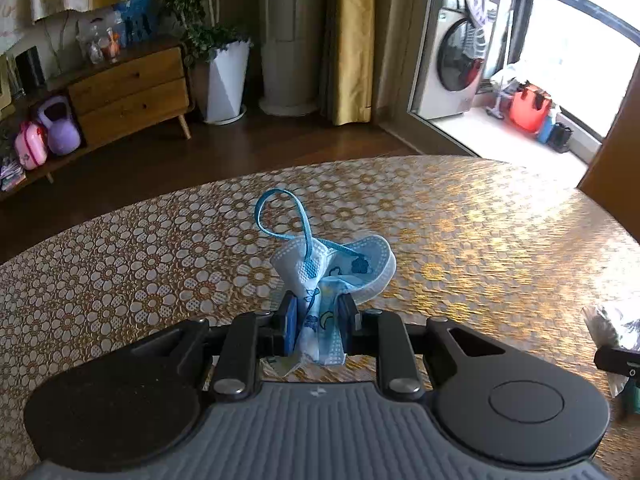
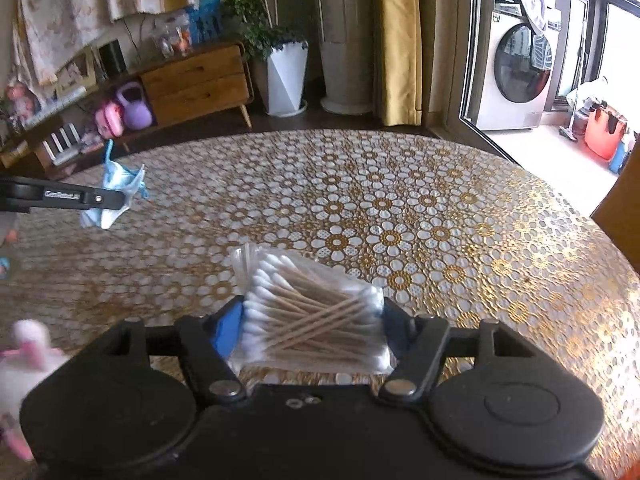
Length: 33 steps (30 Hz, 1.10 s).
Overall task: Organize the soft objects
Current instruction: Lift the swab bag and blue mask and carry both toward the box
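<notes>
The left hand-held gripper (image 1: 317,314) clenches a face mask (image 1: 320,276); the right hand-held gripper (image 2: 312,320) grasps a bag of cotton swabs (image 2: 310,312), both clear of the worktop (image 2: 420,220), likely for sorting.

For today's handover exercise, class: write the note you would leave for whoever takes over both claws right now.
Left claw: shut on a blue-and-white child's face mask, lifted off the patterned tablecloth; its ear loop sticks up.
Right claw: shut on a clear bag of cotton swabs, gripped across its width.
A pink-and-white soft item lies at the table's near left edge, blurred.
Done: both items are picked up.
Left: placing them; no destination shows in either view, so find it first. The pink item may still need sorting.
</notes>
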### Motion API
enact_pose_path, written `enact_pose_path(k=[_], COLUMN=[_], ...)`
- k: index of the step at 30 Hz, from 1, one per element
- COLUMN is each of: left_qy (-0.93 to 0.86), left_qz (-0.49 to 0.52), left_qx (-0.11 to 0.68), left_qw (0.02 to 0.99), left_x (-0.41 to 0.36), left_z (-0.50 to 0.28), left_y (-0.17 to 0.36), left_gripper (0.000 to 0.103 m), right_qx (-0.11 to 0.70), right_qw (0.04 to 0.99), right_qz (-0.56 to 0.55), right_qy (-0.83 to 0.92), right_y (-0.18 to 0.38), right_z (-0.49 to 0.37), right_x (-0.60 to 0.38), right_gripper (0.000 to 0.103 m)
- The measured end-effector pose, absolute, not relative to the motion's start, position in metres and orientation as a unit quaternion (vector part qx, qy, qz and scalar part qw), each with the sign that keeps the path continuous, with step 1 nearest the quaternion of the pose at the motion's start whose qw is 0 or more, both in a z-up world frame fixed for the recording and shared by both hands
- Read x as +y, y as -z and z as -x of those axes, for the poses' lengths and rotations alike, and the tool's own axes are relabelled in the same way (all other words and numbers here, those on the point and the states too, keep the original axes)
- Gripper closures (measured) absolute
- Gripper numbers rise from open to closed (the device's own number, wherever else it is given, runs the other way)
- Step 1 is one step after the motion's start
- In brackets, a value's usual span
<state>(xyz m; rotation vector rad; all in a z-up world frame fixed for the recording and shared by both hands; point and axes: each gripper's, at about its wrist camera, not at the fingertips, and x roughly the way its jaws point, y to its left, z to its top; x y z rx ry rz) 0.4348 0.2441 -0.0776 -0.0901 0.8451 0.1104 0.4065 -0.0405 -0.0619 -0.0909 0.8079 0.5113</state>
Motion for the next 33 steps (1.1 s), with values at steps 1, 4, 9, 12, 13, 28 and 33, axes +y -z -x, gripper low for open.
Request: enact_pose_path(k=[1, 4, 9, 12, 13, 28, 33], left_qy=[-0.051, -0.039, -0.019, -0.006, -0.001, 0.103, 0.138], left_qz=[0.044, 0.040, 0.032, 0.024, 0.022, -0.015, -0.014], left_qx=[0.408, 0.402, 0.392, 0.387, 0.386, 0.382, 0.384], left_qw=[0.911, 0.914, 0.919, 0.922, 0.922, 0.918, 0.913], left_x=[0.241, 0.227, 0.198, 0.177, 0.169, 0.027, -0.017], left_z=[-0.431, -0.416, -0.386, -0.368, -0.361, -0.272, -0.258], left_y=[0.072, 0.052, 0.018, 0.001, -0.005, -0.047, -0.043], left_gripper=[0.082, 0.082, 0.082, 0.082, 0.082, 0.082, 0.082], right_qx=[0.386, 0.378, 0.362, 0.352, 0.349, 0.322, 0.320], right_qw=[0.887, 0.890, 0.893, 0.897, 0.897, 0.915, 0.923], right_qz=[0.041, 0.036, 0.027, 0.025, 0.024, 0.005, -0.014], right_qy=[-0.249, -0.255, -0.265, -0.267, -0.269, -0.243, -0.213], right_y=[0.056, 0.039, 0.009, -0.008, -0.012, -0.045, -0.037], right_z=[-0.400, -0.382, -0.345, -0.321, -0.316, -0.227, -0.208], right_x=[-0.044, -0.054, -0.078, -0.091, -0.095, -0.188, -0.230], right_gripper=[0.034, 0.034, 0.034, 0.034, 0.034, 0.034, 0.034])
